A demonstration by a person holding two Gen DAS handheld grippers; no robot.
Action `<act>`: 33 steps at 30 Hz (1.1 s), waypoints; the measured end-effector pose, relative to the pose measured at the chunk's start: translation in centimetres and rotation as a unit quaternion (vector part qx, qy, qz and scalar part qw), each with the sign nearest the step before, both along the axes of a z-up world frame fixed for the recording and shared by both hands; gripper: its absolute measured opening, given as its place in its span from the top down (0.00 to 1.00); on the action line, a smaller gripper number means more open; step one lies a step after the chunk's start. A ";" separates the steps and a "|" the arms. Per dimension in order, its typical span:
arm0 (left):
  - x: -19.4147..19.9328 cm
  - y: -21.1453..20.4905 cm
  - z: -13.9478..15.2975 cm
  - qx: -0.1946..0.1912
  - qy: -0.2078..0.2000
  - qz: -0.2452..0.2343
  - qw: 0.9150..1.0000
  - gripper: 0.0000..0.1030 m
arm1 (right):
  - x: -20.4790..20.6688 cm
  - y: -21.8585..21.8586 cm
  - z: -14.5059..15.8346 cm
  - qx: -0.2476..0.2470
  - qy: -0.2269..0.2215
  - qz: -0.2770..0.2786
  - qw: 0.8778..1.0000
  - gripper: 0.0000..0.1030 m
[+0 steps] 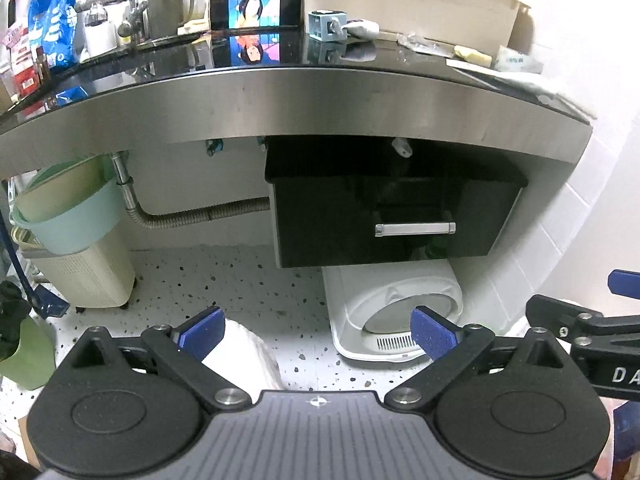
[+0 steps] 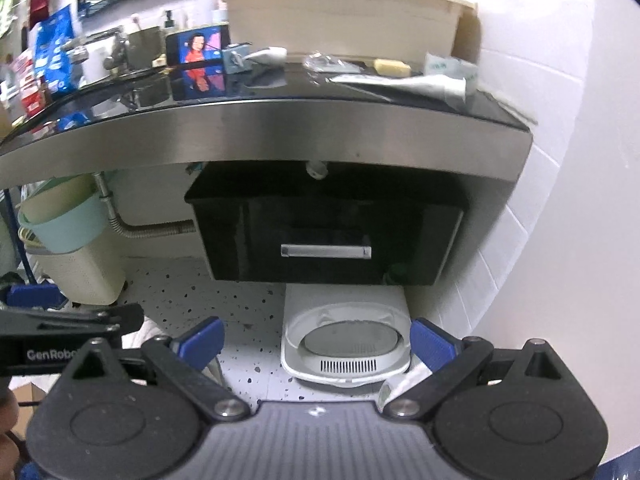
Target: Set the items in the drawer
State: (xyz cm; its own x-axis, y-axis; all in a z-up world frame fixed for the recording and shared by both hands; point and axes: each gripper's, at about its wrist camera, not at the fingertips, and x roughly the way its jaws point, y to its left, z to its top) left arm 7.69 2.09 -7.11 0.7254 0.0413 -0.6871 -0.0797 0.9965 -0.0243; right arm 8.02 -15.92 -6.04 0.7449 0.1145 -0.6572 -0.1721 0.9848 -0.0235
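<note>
Hanging under the steel-fronted counter (image 1: 320, 92), the drawer (image 1: 396, 220) is a glossy black box with a flat front panel and one horizontal silver bar handle (image 1: 415, 229) set a little right of centre on its face; in both wrist views its front sits flush with the black housing, so it looks closed; its shiny face throws back dim reflections; it sits toward the right end of the counter, near the white tiled wall (image 1: 568, 216), with a white floor appliance (image 1: 394, 320) directly beneath it and a corrugated metal hose (image 1: 200, 216) running off to its left.

On the dark countertop above lie the loose things: a phone (image 1: 256, 10) propped up with a cartoon on its screen, a small grey-blue block (image 1: 326, 26) beside it, a crumpled clear wrapper (image 2: 328, 62), a yellowish bar (image 2: 392, 66) and a flattened tube (image 2: 404, 82), all in front of a cream tub (image 2: 340, 12).

Both tools hover low over the speckled floor (image 1: 240, 276), well apart from the drawer; the left gripper (image 1: 318, 332) has its blue-padded fingers spread wide with nothing between them; the right gripper (image 2: 318, 340) likewise stands wide apart and holds nothing; each shows at the edge of the other's view, so they are side by side; neither touches the handle.
</note>
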 end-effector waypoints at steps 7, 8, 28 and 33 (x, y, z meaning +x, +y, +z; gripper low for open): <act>-0.5 -0.6 1.0 0.010 -0.017 0.000 1.000 0.03 | -0.1 0.0 0.7 0.012 -0.004 0.001 1.000 0.03; -0.5 -0.6 1.1 0.013 -0.019 0.000 1.000 0.03 | -0.1 0.0 0.7 0.013 -0.004 0.001 1.000 0.03; -0.8 -1.3 2.2 0.036 -0.042 0.007 0.998 0.03 | 0.0 -0.4 0.9 0.023 -0.008 -0.001 1.000 0.03; -1.2 -1.3 2.2 0.036 -0.042 0.008 0.998 0.03 | 0.0 -0.4 0.7 0.025 -0.007 -0.001 1.000 0.03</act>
State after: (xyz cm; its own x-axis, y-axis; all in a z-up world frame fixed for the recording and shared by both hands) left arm 6.53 0.77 -4.93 0.7795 0.1010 -0.6182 -0.0966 0.9945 0.0406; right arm 8.06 -16.36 -5.31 0.7548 0.1456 -0.6396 -0.1702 0.9851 0.0234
